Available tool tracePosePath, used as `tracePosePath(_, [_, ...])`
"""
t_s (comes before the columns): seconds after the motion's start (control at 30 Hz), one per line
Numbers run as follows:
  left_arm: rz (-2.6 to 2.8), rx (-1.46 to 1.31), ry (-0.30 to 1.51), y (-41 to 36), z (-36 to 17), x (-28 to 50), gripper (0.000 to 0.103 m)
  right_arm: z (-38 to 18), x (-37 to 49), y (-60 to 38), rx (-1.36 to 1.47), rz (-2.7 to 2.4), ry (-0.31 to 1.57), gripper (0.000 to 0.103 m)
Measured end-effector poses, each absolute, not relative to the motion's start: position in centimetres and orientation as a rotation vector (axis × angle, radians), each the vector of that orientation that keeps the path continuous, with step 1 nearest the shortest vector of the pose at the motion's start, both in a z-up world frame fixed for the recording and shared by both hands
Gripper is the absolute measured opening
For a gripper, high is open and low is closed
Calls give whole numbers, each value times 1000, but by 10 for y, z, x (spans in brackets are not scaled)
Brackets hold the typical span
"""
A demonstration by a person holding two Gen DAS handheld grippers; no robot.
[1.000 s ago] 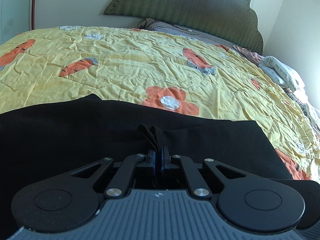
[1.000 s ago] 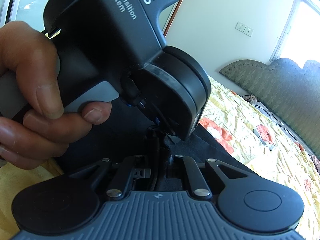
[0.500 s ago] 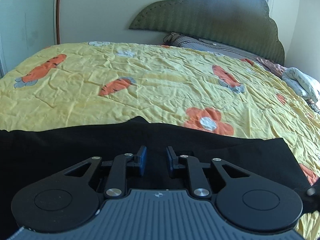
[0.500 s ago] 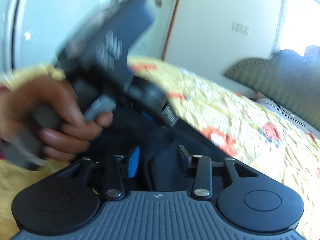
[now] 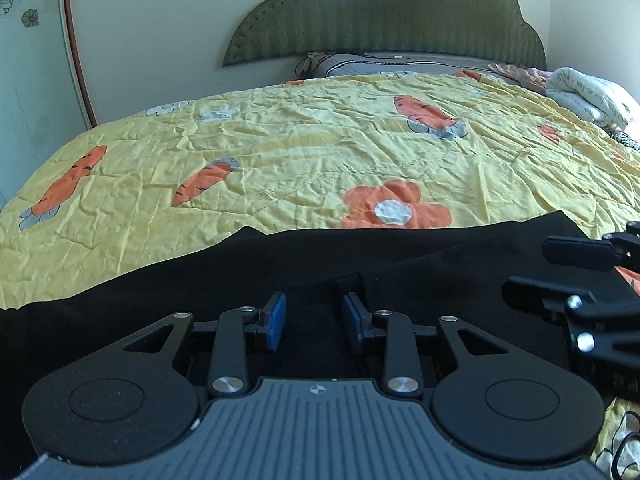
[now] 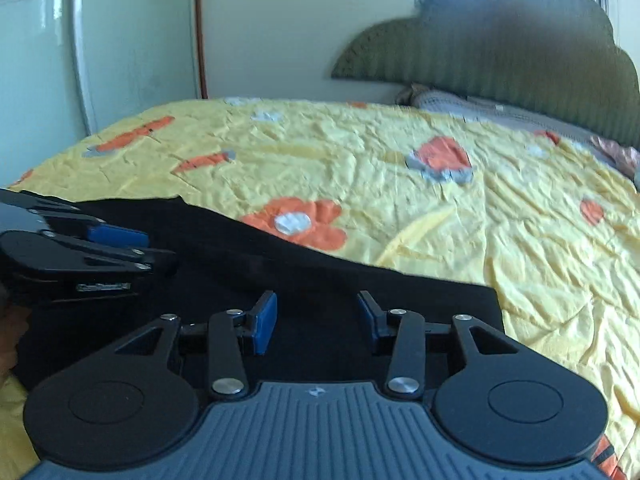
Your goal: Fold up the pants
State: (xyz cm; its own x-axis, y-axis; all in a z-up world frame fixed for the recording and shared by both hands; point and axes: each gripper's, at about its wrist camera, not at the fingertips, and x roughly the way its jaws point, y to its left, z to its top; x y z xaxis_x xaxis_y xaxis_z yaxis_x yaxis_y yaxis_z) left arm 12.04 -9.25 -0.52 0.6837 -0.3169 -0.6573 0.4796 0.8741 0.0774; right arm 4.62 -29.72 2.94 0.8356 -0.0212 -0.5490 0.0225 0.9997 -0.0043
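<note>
Black pants (image 5: 280,264), soft and limp on the bed (image 5: 320,152), best pinched at a folded edge; left gripper (image 5: 313,322) and right gripper (image 6: 316,320) fingers opening, empty.

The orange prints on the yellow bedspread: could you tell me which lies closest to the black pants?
The orange flower with the white centre; its lower petals meet the black pants.

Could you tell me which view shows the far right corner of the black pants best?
The right wrist view: the pants end in a clear square corner on the yellow bedspread. In the left wrist view, that end of the pants is partly hidden behind the right gripper.
</note>
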Motion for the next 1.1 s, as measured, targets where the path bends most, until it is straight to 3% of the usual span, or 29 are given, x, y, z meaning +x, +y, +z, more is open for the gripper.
tracePosePath(0.13, [-402, 230, 700, -84, -4, 122, 40, 34, 40, -278, -44, 70, 591, 50])
tracePosePath(0.33, [-363, 196, 740, -67, -9, 122, 42, -3, 58, -268, -30, 79, 660, 50])
tracePosePath(1.1, [-260, 133, 745, -10, -4, 124, 56, 4, 56, -238, -20, 23, 639, 52])
